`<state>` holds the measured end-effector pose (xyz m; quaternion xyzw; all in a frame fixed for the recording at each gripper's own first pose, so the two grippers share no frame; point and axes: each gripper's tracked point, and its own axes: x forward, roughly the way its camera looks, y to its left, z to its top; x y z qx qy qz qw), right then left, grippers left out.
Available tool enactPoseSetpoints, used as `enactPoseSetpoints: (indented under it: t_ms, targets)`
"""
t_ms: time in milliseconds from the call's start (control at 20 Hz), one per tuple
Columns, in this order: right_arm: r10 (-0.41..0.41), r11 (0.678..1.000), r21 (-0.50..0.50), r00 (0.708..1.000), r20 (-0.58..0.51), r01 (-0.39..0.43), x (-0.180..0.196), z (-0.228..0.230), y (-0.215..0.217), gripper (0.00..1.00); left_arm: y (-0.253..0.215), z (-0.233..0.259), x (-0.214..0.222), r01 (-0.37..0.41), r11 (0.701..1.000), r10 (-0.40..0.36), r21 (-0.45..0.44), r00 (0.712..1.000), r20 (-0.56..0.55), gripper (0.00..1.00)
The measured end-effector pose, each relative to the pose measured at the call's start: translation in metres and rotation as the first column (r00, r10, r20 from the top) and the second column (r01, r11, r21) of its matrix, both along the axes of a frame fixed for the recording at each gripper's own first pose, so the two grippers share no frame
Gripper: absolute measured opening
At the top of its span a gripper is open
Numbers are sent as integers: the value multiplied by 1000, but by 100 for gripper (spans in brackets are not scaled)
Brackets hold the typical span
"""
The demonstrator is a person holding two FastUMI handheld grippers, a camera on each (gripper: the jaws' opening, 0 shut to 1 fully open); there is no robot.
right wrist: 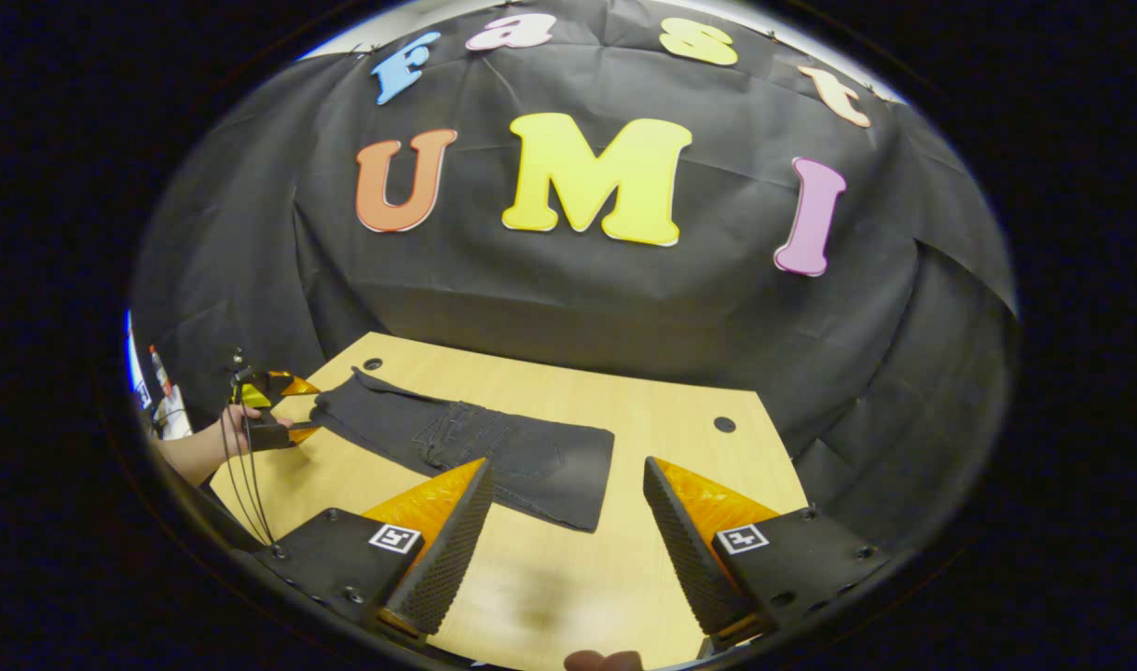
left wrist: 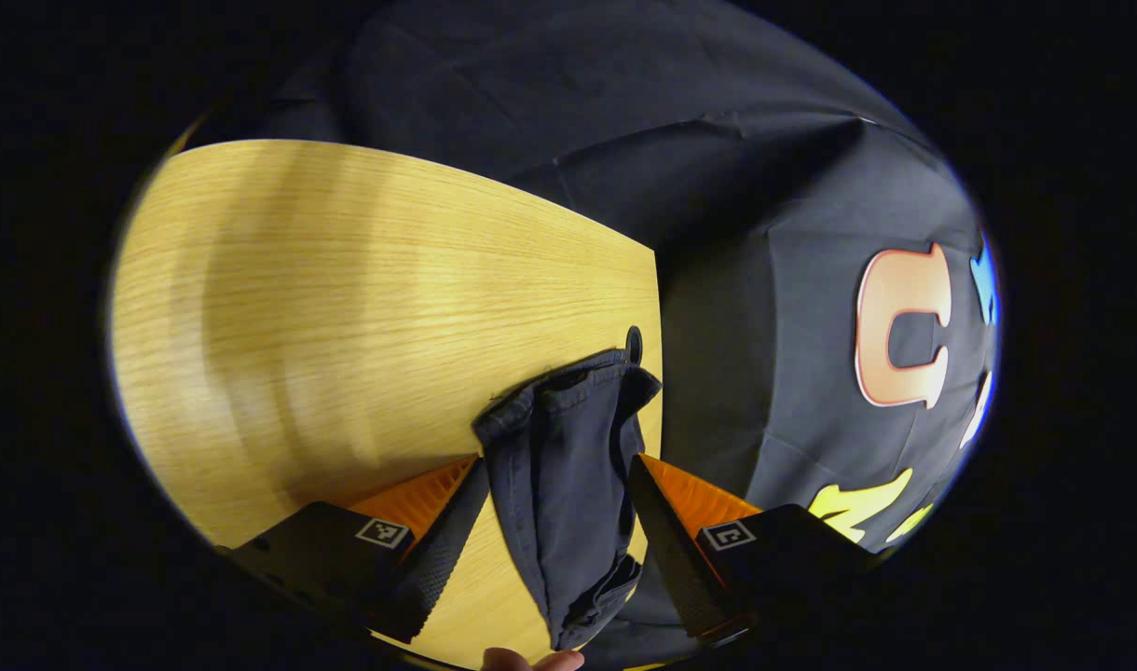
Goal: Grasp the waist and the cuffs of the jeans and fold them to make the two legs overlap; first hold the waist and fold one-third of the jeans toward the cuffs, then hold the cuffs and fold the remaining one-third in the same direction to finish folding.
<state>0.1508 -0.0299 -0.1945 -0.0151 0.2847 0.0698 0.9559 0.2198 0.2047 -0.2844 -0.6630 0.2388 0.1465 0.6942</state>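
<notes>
- Jeans [right wrist: 494, 447] lying flat on the wooden table [right wrist: 624, 559], dark denim, already narrowed to a single-leg width with the legs seemingly stacked.
- Long axis running, in the right gripper view, from far left near the table's corner to nearer right, ending in a straight edge toward the table's middle.
- Which end is waist and which is cuffs: hard to tell for sure; seams that look like a pocket sit near the middle of the strip.
- Left gripper [left wrist: 557, 485] spread around one bunched end of the jeans [left wrist: 568, 485], fabric passing between the jaws, no firm pinch visible; same gripper seen in the right gripper view at the far-left end [right wrist: 284, 410], held by a hand [right wrist: 242, 429].
- Right gripper [right wrist: 567, 522] wide apart, holding nothing, hovering over bare table just short of the near-right edge of the cloth.
- Handling, judged: soft and limp yet fairly heavy for cloth, likely to sag and drag between holds; layered hems thick enough to give a good bite.
- Best hold, judged: across all stacked layers at the end edge, near the corners, to stop the upper layer sliding off the lower.
</notes>
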Motion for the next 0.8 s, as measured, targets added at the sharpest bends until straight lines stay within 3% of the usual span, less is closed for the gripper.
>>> enactPoseSetpoints:
  t_ms: [150, 300, 450, 500, 600, 650, 800]
  targets:
    - [-25, 1000, 15, 1000, -7, 25, -1, 0, -8, 99, -3, 1, 14, 5, 1000, -5, 17, 1000, 20, 98]
    - [-42, 999, 26, 999, -15, 43, -1, 2, -10, 99, 0, -4, 25, -46, 999, 47, -7, 998, 39, 96]
    - [-42, 999, 15, 999, -13, 42, -3, 1, -11, 99, 0, -17, 27, -73, 997, 73, -33, 997, 16, 69]
    - [-43, 999, 6, 999, -9, 43, -4, 1, -11, 99, -1, -20, 27, -72, 997, 72, -28, 997, 11, 51]
    - [-43, 999, 0, 999, -5, 43, -6, 3, -11, 99, -1, -22, 26, -71, 997, 72, -20, 997, 5, 31]
    - [-47, 999, -1, 999, -2, 47, -6, 2, -12, 99, -2, -17, 26, -72, 997, 73, -14, 997, 14, 24]
    - [-63, 998, 6, 998, 2, 63, -7, 3, -14, 99, -15, 21, 30, -41, 998, 38, 36, 995, 88, 16]
